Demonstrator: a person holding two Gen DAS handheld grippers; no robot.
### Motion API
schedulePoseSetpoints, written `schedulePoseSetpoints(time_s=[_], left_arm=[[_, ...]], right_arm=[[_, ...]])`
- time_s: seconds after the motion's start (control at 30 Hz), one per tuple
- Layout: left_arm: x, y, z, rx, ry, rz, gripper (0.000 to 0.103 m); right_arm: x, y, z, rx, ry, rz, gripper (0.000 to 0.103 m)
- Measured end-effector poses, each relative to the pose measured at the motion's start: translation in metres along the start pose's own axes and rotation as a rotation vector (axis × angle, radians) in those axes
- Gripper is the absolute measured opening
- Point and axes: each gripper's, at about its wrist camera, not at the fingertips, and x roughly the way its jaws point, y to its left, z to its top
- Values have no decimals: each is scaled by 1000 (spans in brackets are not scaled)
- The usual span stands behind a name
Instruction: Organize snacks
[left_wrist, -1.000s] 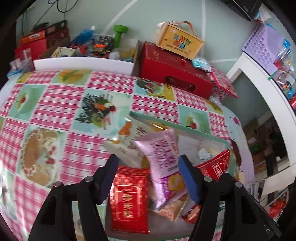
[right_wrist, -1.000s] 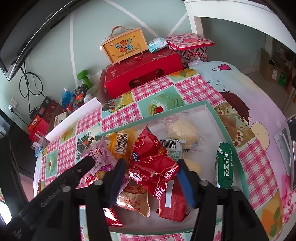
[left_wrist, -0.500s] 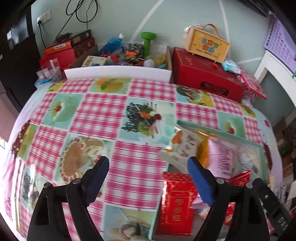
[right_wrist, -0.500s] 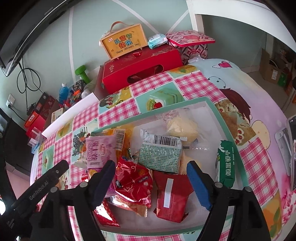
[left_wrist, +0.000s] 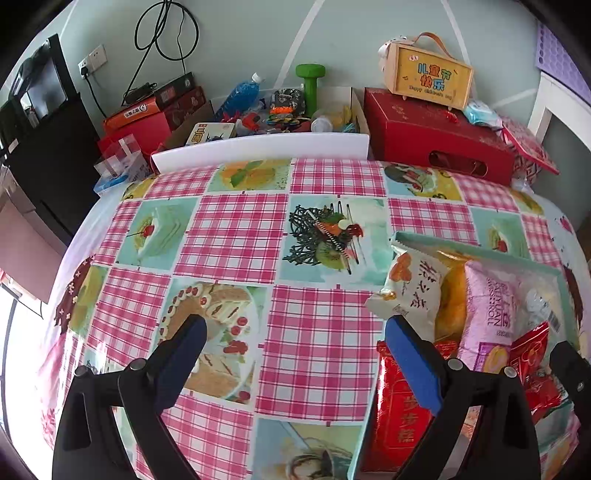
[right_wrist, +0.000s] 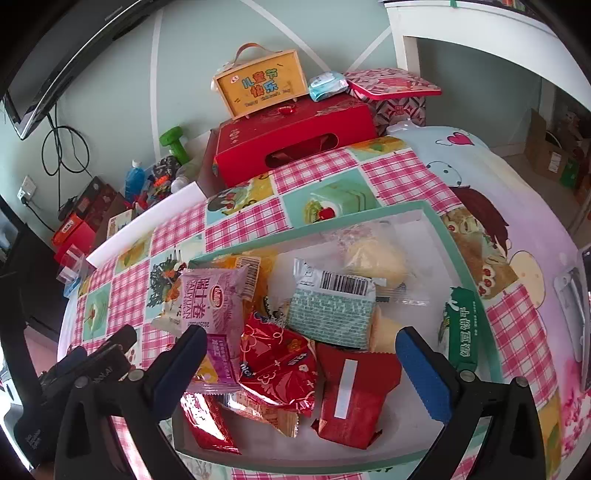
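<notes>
A teal-rimmed white tray (right_wrist: 436, 218) holds several snack packets. Among them are a pink one (right_wrist: 214, 306), a crinkly red one (right_wrist: 277, 362), a green-patterned one with a barcode (right_wrist: 332, 310) and a dark red one (right_wrist: 351, 391). My right gripper (right_wrist: 301, 343) hovers above them, its jaws opening wide, and its pads touch no packet. My left gripper (left_wrist: 293, 332) hangs over the bare checked tablecloth just left of the tray's rim (left_wrist: 461, 245). Its jaws are opening with nothing between them. Beside its right finger lie a white packet (left_wrist: 413, 288) and a red packet (left_wrist: 402, 410).
Along the far edge of the table stand a red gift box (left_wrist: 436, 136) with a yellow carry box (left_wrist: 428, 77) on top. A white board (left_wrist: 258, 147) lies there too. Behind it is clutter, including a green dumbbell (left_wrist: 310, 85). A green stick pack (right_wrist: 461, 332) leans at the tray's right wall.
Both grippers have opened. The left let go of the pink packet and swung left off the tray over the cloth. The right released the red packet, which now lies in the tray.
</notes>
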Motion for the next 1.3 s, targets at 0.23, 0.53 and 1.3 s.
schedulePoseSetpoints(time_s=[0.23, 0.53, 1.3], left_arm=[[-3, 6, -2, -18, 4, 46, 97], [-9, 12, -14, -11, 29, 70, 97], [-38, 35, -72, -21, 27, 68, 97]], right_arm=[[-2, 9, -2, -43, -4, -3, 103], [-8, 22, -11, -94, -8, -17, 103], [-42, 32, -66, -195, -49, -27, 103]])
